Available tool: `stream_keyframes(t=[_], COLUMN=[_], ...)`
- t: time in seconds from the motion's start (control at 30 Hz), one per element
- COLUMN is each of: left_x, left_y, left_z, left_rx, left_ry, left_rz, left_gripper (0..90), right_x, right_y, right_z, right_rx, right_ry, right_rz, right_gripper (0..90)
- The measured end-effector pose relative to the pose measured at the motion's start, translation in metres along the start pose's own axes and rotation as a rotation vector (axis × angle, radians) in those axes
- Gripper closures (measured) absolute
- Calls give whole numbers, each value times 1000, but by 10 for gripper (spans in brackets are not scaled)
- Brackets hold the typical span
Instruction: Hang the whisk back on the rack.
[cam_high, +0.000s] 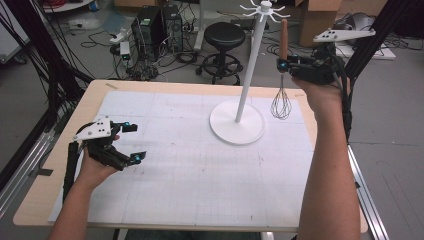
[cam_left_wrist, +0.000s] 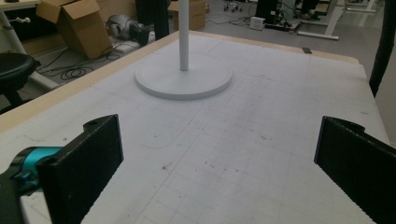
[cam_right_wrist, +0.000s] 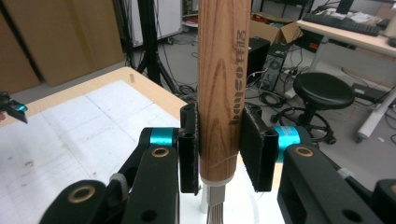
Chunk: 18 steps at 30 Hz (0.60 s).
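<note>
A whisk with a wooden handle hangs upright above the table's far right, wire head down. My right gripper is shut on the handle; in the right gripper view its pads press both sides of the wood. Just left of the whisk stands a white rack with hooks at the top and a round base. My left gripper rests near the table's left side, jaws wide apart with nothing between them; its fingers frame bare mat and the rack's base.
A white gridded mat covers the wooden table. Beyond the far edge stand a black stool, computer towers and cables on the floor. Black frame posts rise at the right.
</note>
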<state>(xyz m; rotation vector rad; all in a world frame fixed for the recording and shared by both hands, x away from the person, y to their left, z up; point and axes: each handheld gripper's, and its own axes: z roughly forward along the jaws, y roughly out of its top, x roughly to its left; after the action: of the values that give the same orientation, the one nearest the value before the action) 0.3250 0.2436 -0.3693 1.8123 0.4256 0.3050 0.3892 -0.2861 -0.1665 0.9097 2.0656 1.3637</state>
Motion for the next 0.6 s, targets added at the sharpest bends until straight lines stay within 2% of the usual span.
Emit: stream_keyframes(t=[0.13, 0.6], left_x=[0, 1], left_y=[0, 0], left_z=[-1, -1], left_rx=[-2, -3], left_ry=[1, 3], left_rz=[0, -2], left_gripper=[17, 17], right_x=[0, 0], right_y=[4, 12], right_z=[2, 12], right_rx=[8, 26], right_ry=[-23, -51], right_rz=[8, 13], right_gripper=[701, 701])
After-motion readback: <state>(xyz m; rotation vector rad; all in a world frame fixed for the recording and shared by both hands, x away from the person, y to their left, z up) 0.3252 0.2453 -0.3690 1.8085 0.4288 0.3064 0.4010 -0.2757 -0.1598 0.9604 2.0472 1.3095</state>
